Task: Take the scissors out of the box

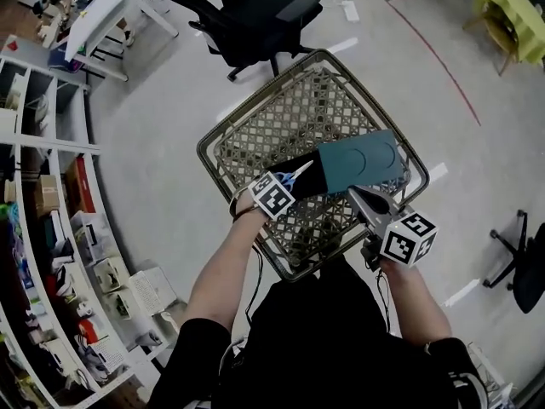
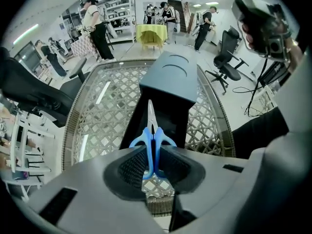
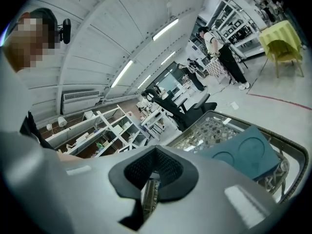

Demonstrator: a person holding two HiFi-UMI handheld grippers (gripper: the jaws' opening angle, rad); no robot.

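Starting at your left, the left gripper [image 2: 150, 165] is clamped on the blue handles of the scissors [image 2: 150, 130]. They run straight ahead along the jaws' own line, blades pointing away from you into the dark open end of the box [image 2: 171, 77]. The box lies on its side on the wicker table [image 1: 223, 140], with its long axis roughly in line with the scissors, so the way out is straight back toward you along that axis. Whether the blade tips are clear of the mouth, I cannot tell. Further right, your right gripper [image 3: 149, 189] has its jaws together and holds nothing. It sits just beside the box's near edge, which looks like a good place to steady the box as you draw back.
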